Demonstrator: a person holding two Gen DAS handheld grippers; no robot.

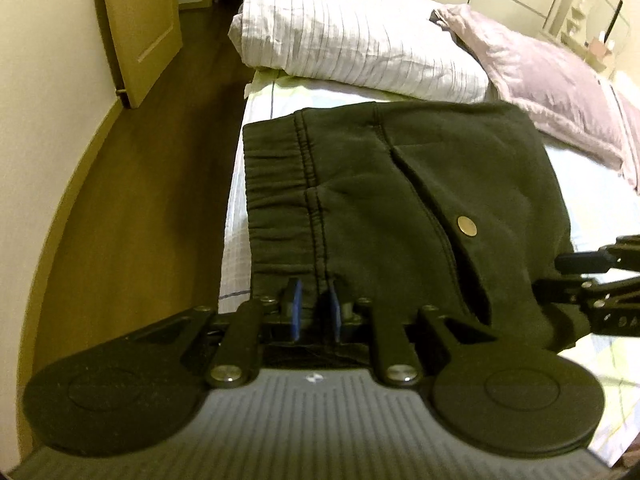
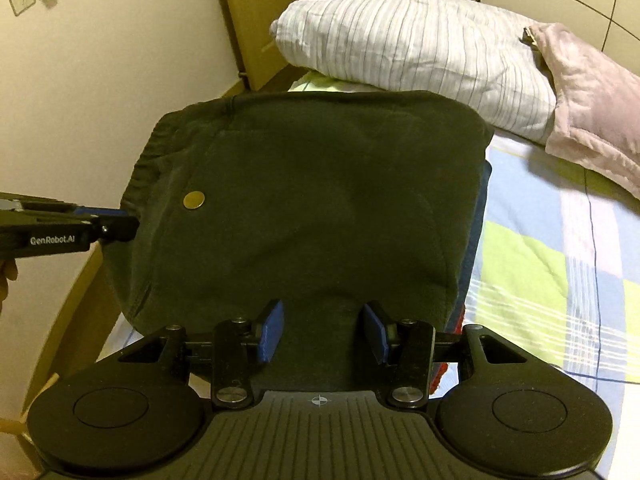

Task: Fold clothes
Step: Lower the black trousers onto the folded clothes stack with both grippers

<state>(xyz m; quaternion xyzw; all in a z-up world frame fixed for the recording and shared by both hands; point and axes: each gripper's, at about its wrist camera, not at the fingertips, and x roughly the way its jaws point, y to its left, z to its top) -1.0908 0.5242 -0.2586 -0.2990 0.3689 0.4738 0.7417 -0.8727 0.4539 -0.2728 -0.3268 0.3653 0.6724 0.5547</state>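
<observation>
Dark green trousers (image 1: 380,184) (image 2: 312,184) with an elastic waistband and a brass snap button (image 1: 467,226) lie folded over the left edge of the bed. My left gripper (image 1: 315,304) is shut on the waistband at its double seam, the blue pads pinching the cloth. In the right wrist view it enters from the left (image 2: 120,220) at the waistband edge. My right gripper (image 2: 324,332) grips a thick bunch of the same trousers; cloth fills the gap between its blue pads. Its fingers show at the right edge of the left wrist view (image 1: 568,264).
A white striped pillow (image 1: 352,40) (image 2: 420,40) and a pink quilted pillow (image 1: 552,80) lie just beyond the trousers. The checked bedsheet (image 2: 540,260) stretches to the right. Wooden floor (image 1: 160,160), a wall and an open door (image 1: 136,20) are on the left.
</observation>
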